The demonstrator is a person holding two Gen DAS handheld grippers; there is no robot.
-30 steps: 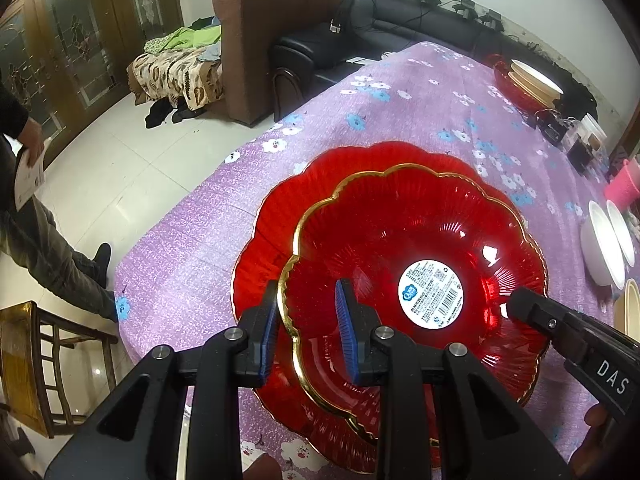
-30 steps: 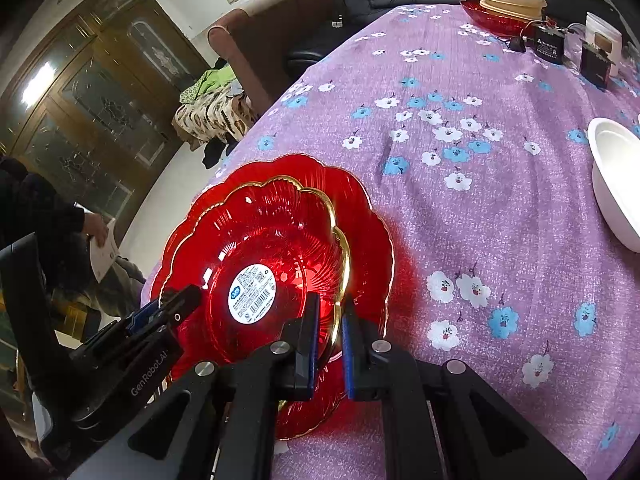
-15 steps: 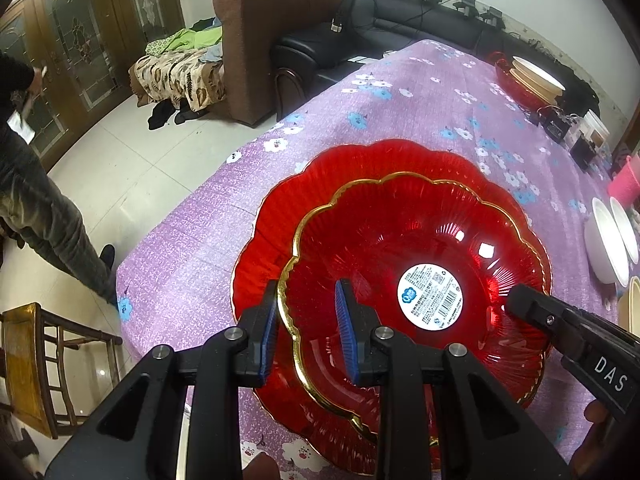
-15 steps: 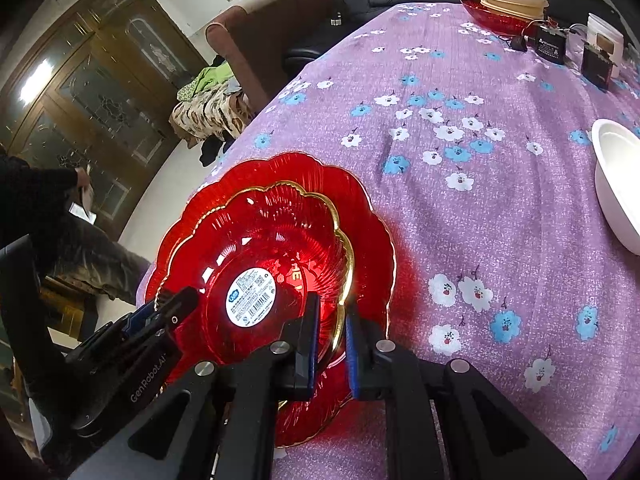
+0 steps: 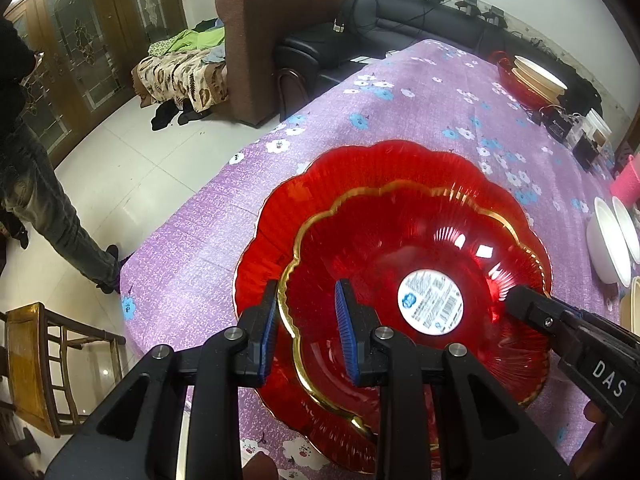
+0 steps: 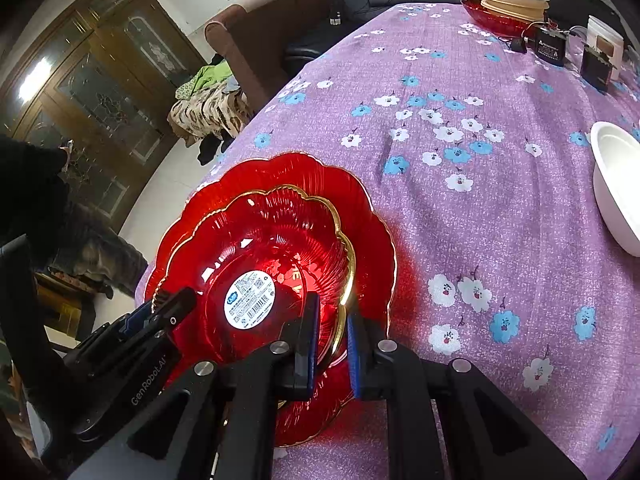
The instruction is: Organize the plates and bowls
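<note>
A red gold-rimmed bowl [image 5: 420,248] with a white barcode sticker rests inside a larger red scalloped plate [image 5: 360,164] near the corner of the purple flowered table [image 5: 400,112]. My left gripper [image 5: 306,332] straddles the bowl's left rim with a clear gap, one pad outside, one inside. My right gripper [image 6: 332,340] straddles the opposite rim of the bowl [image 6: 272,232]; its jaws are opening, and the gold rim stands between them with no pad pressing on it. The plate [image 6: 360,200] lies flat on the cloth.
White bowls [image 6: 616,184] sit at the right. Cream plates stacked on a red dish [image 6: 512,0] and black boxes [image 6: 552,46] stand at the far end. A pink container [image 5: 628,184], a wooden chair [image 5: 36,360] and a standing person [image 5: 36,184] flank the table.
The right gripper's jaws have parted from the bowl's rim. The bowl has settled a little into the plate. The person in the background has shifted; both grippers stayed put.
</note>
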